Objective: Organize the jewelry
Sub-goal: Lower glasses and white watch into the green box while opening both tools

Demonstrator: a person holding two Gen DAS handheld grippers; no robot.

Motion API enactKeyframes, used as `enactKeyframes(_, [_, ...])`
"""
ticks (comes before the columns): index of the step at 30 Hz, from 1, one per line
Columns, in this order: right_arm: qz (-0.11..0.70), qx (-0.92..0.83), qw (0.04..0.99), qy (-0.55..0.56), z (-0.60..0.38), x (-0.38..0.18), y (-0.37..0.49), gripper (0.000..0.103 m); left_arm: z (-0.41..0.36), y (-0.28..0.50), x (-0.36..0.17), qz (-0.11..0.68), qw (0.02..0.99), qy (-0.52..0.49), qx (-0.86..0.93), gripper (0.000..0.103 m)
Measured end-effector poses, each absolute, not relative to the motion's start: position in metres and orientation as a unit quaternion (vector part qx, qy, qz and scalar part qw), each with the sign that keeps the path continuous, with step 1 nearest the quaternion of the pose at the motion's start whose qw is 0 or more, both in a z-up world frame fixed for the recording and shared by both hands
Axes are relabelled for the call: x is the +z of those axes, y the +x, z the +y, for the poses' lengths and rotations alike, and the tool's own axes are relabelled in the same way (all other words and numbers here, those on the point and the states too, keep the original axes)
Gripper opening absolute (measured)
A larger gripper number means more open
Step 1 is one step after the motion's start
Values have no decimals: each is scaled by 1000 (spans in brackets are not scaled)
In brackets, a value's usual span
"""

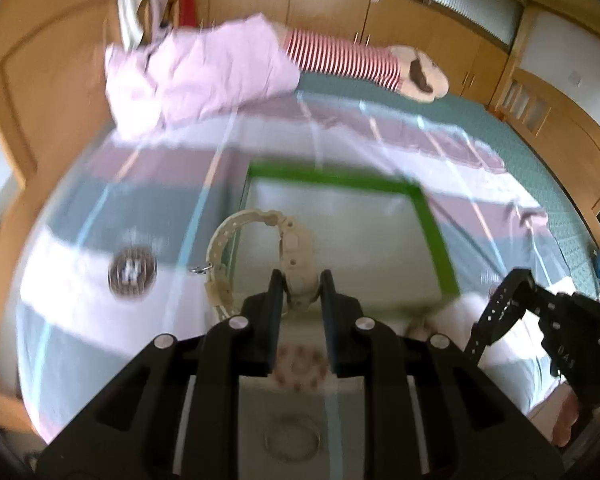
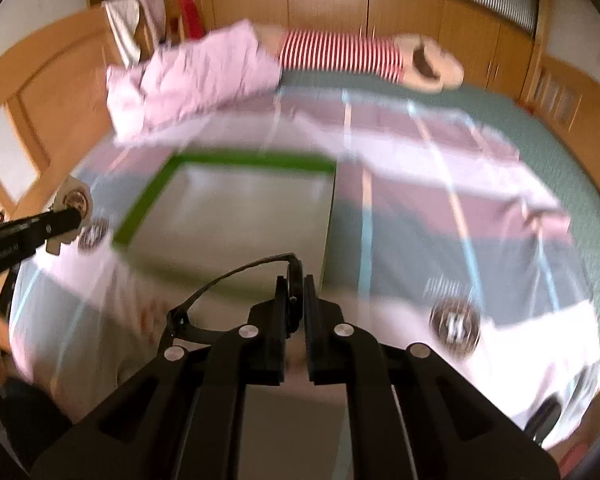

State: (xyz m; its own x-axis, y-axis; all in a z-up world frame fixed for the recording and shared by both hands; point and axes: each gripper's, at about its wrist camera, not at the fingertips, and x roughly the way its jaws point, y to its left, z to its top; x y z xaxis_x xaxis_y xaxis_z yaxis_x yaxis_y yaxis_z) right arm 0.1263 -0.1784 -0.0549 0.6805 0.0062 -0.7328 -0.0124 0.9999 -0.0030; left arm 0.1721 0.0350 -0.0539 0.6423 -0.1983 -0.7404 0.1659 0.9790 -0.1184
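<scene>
Currently, a beige watch (image 1: 296,256) is clamped by its case between the fingers of the left gripper (image 1: 300,292) and is held above the green-edged tray (image 1: 432,220). A black watch (image 2: 294,280) is pinched edge-on in the right gripper (image 2: 296,288), also over the tray. A dark round ornament (image 1: 132,274) is seen on the striped bedcover (image 1: 100,208), beside the tray.

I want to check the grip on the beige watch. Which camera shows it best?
The left wrist view: the beige watch fills the centre, its case clamped in the left gripper, strap curving left. The right wrist view shows it only small and blurred at the left edge.
</scene>
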Motion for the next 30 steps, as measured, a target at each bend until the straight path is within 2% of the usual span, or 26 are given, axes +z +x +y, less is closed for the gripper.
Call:
enactKeyframes(4, [382, -5, 924, 10, -180, -43, 169, 8, 20, 207, -38, 393, 914, -9, -103, 19])
enactKeyframes(7, [395, -9, 919, 14, -179, -58, 198, 8, 11, 236, -47, 404, 910, -3, -98, 19])
enactKeyframes(17, [489, -25, 872, 15, -172, -162, 239, 8, -2, 284, -157, 501, 861, 2, -89, 19])
enactKeyframes(18, [492, -31, 870, 8, -172, -166, 239, 13, -1, 285, -164, 508, 857, 2, -89, 22])
enactKeyframes(19, [491, -33, 870, 7, -174, -163, 236, 26, 0, 284, -166, 507, 857, 3, -87, 27])
enactKeyframes(20, [481, -31, 876, 16, -178, -156, 229, 34, 2, 280, -164, 502, 860, 5, -86, 34])
enactKeyframes(21, [471, -30, 882, 24, -182, -148, 223, 49, 4, 276, -160, 496, 864, 7, -84, 49])
enactKeyframes(22, [458, -29, 888, 33, -188, -138, 213, 57, 7, 267, -151, 482, 872, 11, -81, 61])
enactKeyframes(26, [427, -23, 903, 36, -208, -104, 158, 57, 24, 221, -119, 446, 892, 16, -73, 63])
enactKeyframes(30, [443, -23, 896, 19, -222, -113, 106, 57, 49, 165, -115, 444, 894, -7, -59, 63])
